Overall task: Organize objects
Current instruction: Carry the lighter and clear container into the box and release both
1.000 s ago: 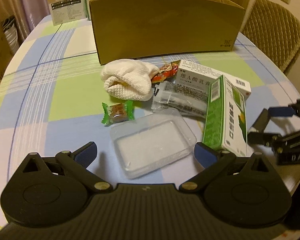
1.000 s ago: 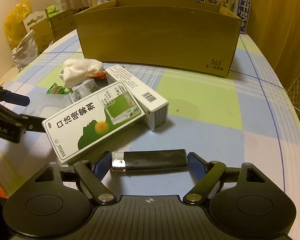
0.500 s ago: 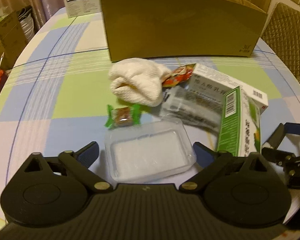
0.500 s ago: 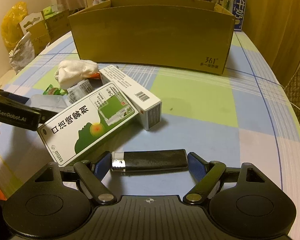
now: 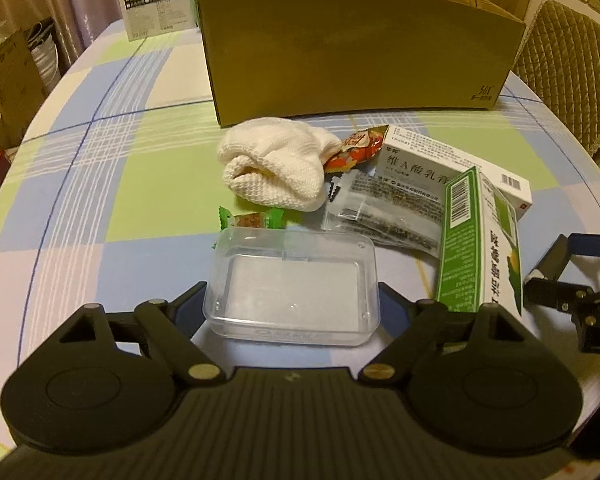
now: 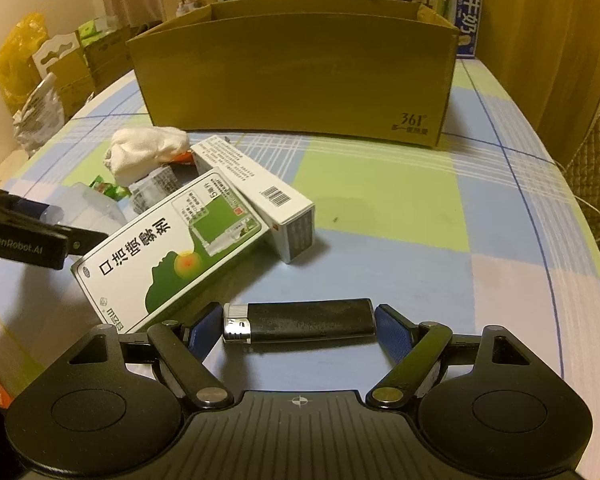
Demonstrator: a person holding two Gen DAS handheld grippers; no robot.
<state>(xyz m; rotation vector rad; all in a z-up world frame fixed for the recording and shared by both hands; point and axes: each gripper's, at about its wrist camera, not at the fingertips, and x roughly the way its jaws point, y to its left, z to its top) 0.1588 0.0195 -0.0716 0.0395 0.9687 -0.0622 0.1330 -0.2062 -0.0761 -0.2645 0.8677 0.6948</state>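
My left gripper (image 5: 292, 300) has its fingers apart, flanking the clear tray (image 5: 293, 286), pads close to its short ends but not visibly pressing. My right gripper (image 6: 300, 322) likewise straddles the black lighter (image 6: 298, 320) lengthwise, fingers apart with small gaps at each end. Both things lie on the tabletop (image 6: 380, 184).

I judge this the pre-grasp step on both sides: next I close each pair squarely, lift, and carry toward the carton (image 6: 296, 68) at twelve o'clock. The tray's slick walls may slip.

Outward from the tray I count one green candy (image 5: 252, 220) at eleven o'clock, one white cloth (image 5: 276, 168) and one red sachet (image 5: 354, 152) at twelve, one clear packet (image 5: 384, 212) at one, then two medicine boxes: one green (image 5: 480, 240), one white (image 5: 440, 160).
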